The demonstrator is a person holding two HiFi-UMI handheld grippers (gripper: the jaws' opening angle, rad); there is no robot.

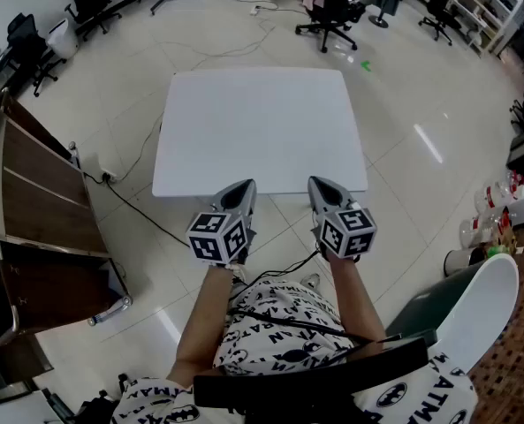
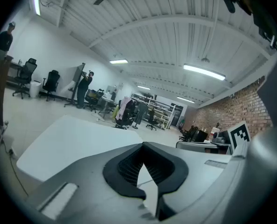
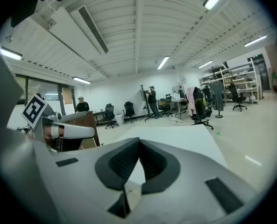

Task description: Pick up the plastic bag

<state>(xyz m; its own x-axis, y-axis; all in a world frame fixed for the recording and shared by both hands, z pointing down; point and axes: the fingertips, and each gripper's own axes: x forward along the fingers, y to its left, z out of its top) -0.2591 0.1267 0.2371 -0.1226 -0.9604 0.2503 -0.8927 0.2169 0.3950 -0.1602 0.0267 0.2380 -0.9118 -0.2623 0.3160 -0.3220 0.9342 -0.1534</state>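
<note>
At the near edge of the table (image 1: 262,131), left gripper (image 1: 241,193) and right gripper (image 1: 322,189) hover closed and empty; no plastic bag visible.

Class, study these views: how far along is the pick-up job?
Done: nothing visible. In hand: nothing; left gripper and right gripper are shut and empty, by the white table's near edge. Left: the whole pick-up; no plastic bag shows in any view.

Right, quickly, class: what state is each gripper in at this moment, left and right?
Left gripper: closed, holding nothing.
Right gripper: closed, holding nothing.
</note>
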